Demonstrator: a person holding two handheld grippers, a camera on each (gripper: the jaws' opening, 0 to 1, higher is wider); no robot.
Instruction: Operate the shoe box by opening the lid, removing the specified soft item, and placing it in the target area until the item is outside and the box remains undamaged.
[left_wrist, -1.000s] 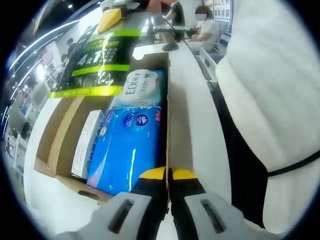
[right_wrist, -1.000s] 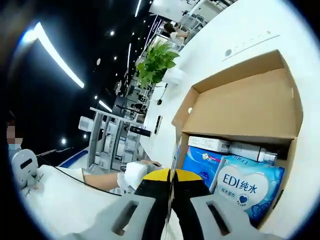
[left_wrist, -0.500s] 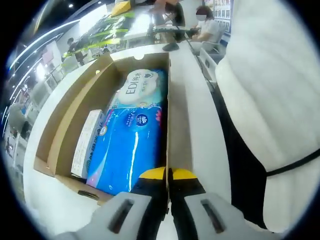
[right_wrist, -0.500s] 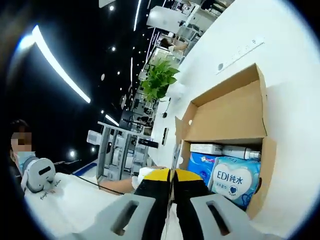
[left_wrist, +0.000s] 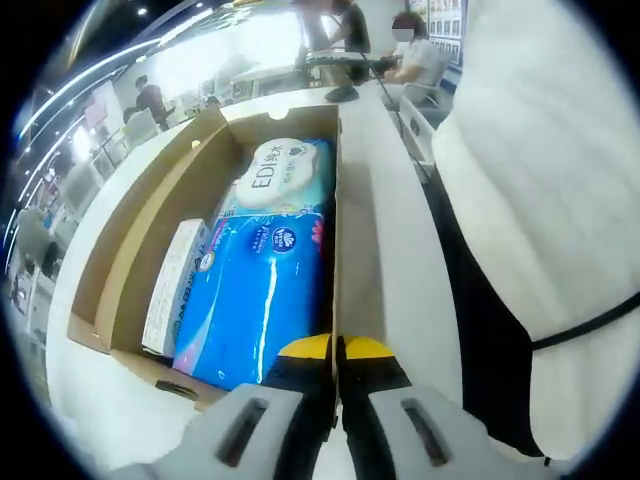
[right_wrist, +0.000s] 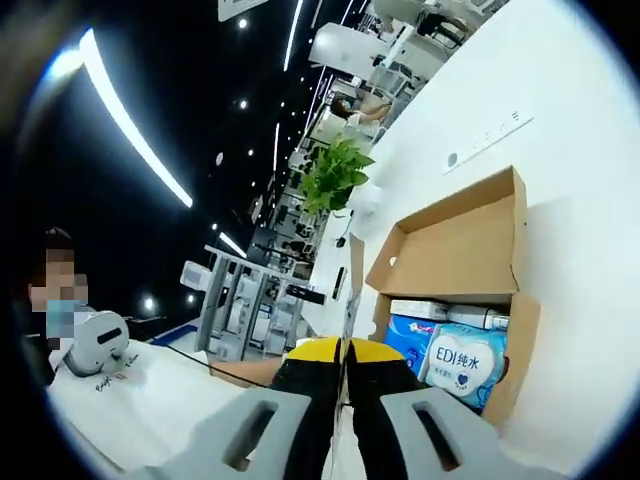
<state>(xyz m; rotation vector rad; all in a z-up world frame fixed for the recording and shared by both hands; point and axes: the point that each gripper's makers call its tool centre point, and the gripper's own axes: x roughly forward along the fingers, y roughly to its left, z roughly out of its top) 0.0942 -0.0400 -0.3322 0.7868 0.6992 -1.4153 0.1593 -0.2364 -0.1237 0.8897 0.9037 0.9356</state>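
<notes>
— What are your grippers holding?
— My left gripper (left_wrist: 336, 347) is clamped on the cardboard box (left_wrist: 352, 250) wall; the right gripper (right_wrist: 346, 349) likewise.
— And the soft item?
— The blue wipes pack (left_wrist: 262, 290) lies inside, just left of my left fingertips, beside the EDI pack (left_wrist: 285, 170).

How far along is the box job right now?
Done: the box is open, its lid folded back. In hand: the left tongs are shut on the box's side wall; the right tongs are shut too. Left: the blue pack and the white pack lie inside.
</notes>
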